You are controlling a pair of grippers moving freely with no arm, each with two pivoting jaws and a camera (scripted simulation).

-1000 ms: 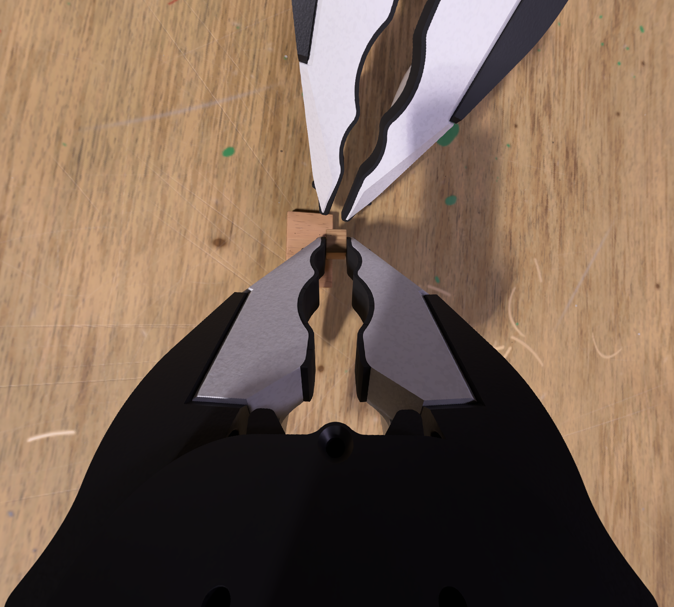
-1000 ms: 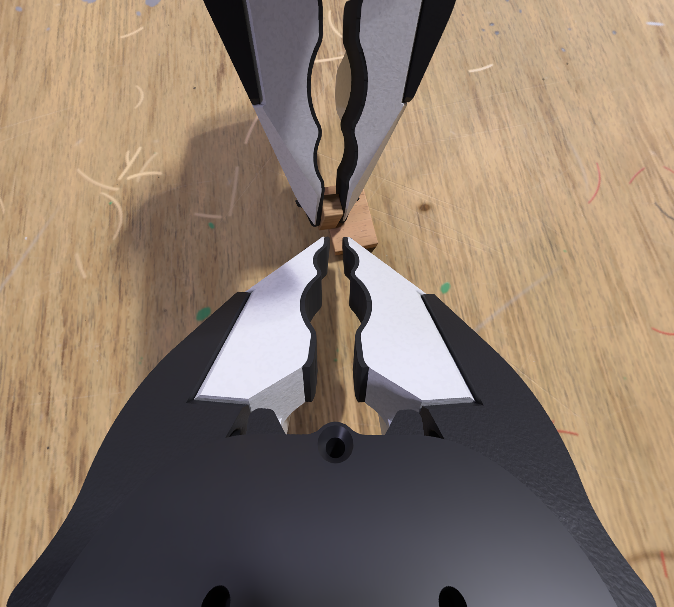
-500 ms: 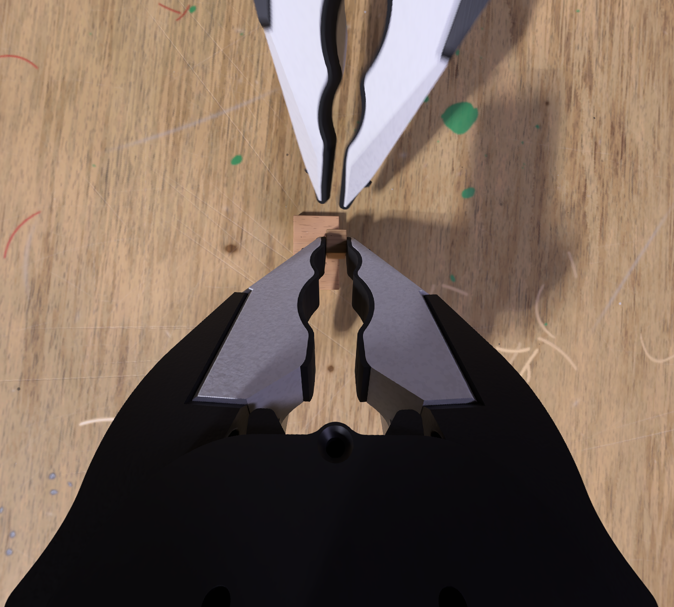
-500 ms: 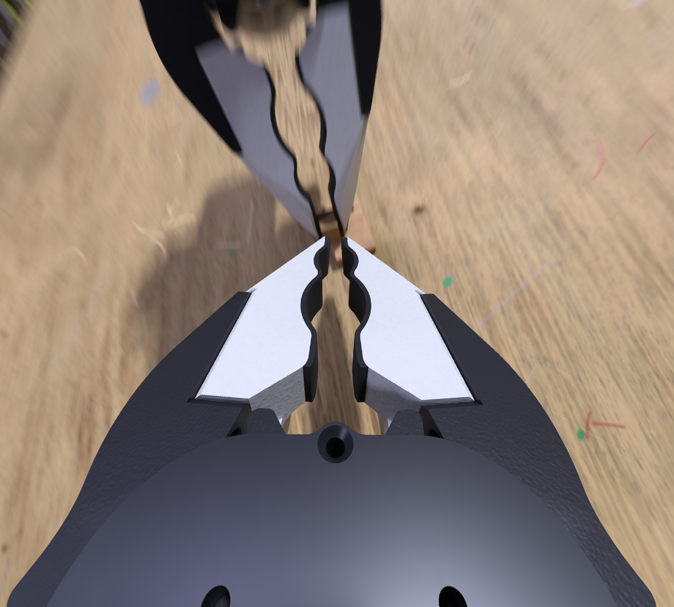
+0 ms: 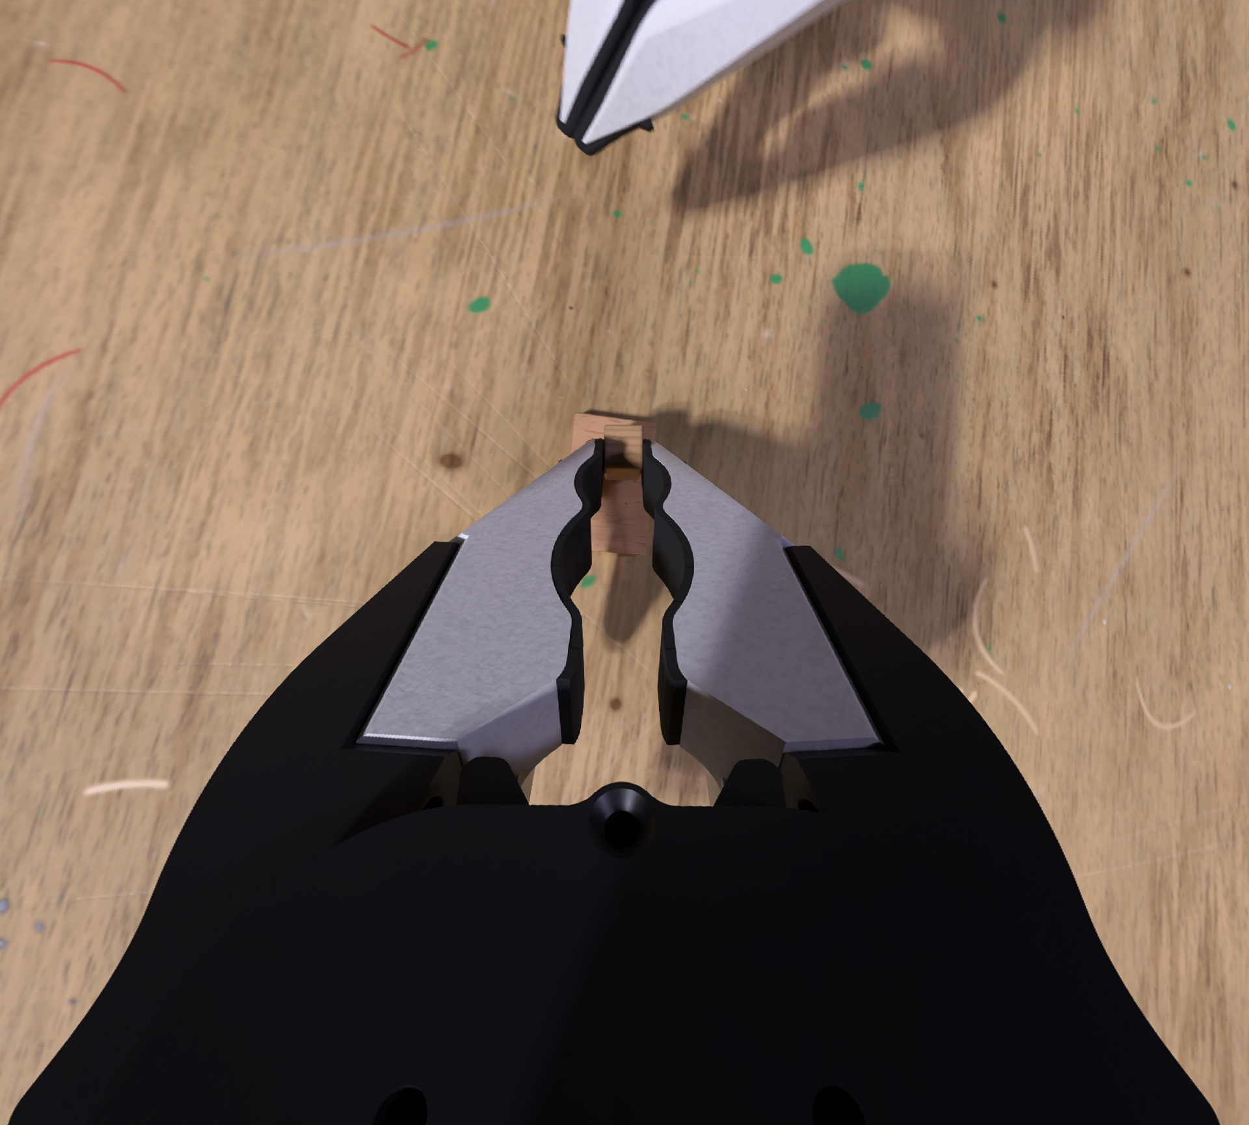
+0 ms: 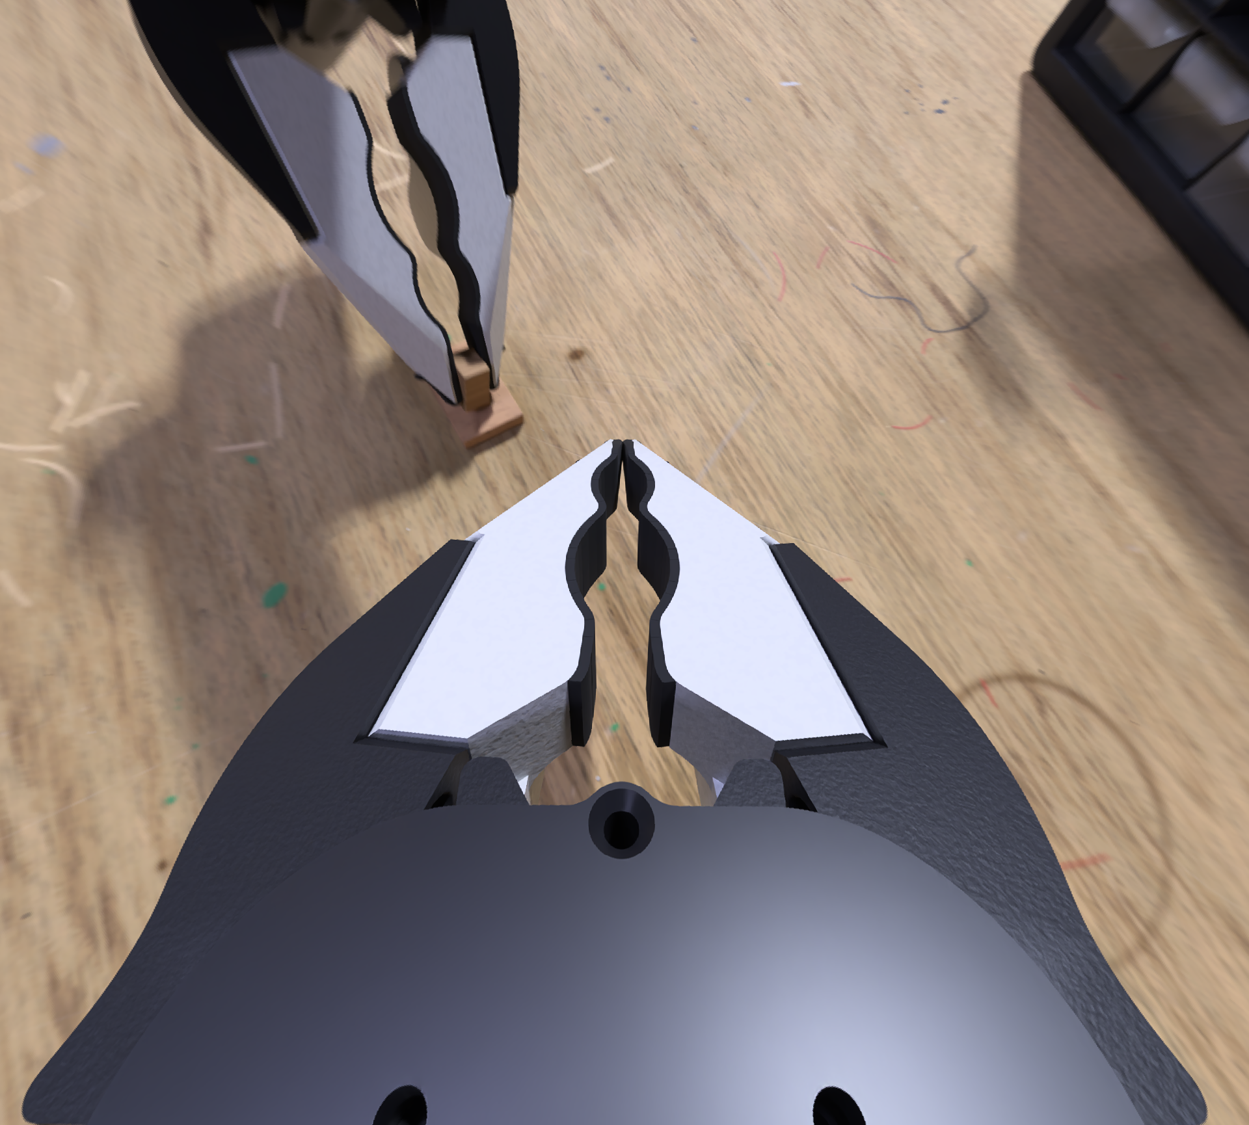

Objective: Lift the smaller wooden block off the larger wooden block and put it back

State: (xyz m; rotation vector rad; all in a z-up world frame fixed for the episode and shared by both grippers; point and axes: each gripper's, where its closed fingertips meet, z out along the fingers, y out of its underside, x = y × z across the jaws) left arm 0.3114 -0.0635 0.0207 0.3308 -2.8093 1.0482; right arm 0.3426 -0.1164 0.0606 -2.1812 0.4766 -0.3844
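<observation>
The smaller wooden block (image 5: pixel 623 447) stands upright between the tips of my left gripper (image 5: pixel 622 452), which is shut on it. Beneath it lies the larger, flat wooden block (image 5: pixel 622 522) on the wooden table. From the right wrist view the smaller block (image 6: pixel 475 384) sits at or just above the larger block (image 6: pixel 499 425); I cannot tell if they touch. The left gripper (image 6: pixel 473 383) shows there too. My right gripper (image 6: pixel 620 444) is shut and empty, a short way from the blocks. It also shows at the top of the left wrist view (image 5: pixel 584 136).
A black compartmented rack (image 6: pixel 1149 79) stands at the far right of the table. The wooden tabletop (image 5: pixel 270 282) carries green paint spots, red scribbles and pale scratches. Both grippers cast shadows beside the blocks.
My right gripper has drawn back from the blocks and its tips have closed together. My left gripper has stayed shut on the smaller block in about the same place.
</observation>
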